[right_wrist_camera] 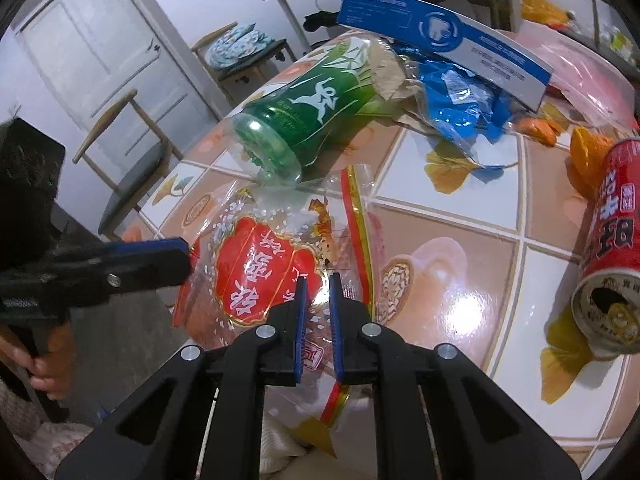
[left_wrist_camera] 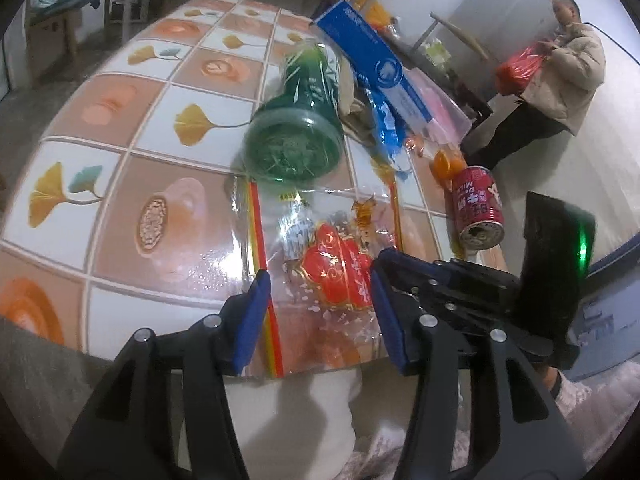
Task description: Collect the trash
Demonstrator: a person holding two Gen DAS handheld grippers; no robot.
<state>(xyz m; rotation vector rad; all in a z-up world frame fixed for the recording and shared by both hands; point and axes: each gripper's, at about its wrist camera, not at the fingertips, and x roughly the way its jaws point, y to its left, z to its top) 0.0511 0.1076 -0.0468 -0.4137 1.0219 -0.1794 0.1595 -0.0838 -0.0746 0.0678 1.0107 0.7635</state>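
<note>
At the table (right_wrist_camera: 460, 300) edge, my right gripper (right_wrist_camera: 318, 280) pinches the clear wrapper (right_wrist_camera: 256, 264) overhanging the rim, jaws nearly closed on it. My left gripper (left_wrist_camera: 318, 284) stands half-wide astride the same wrapper, not pressing. Bottle (right_wrist_camera: 304, 116) and can (right_wrist_camera: 608, 248) crowd behind; the can's far end is cut off.
</note>
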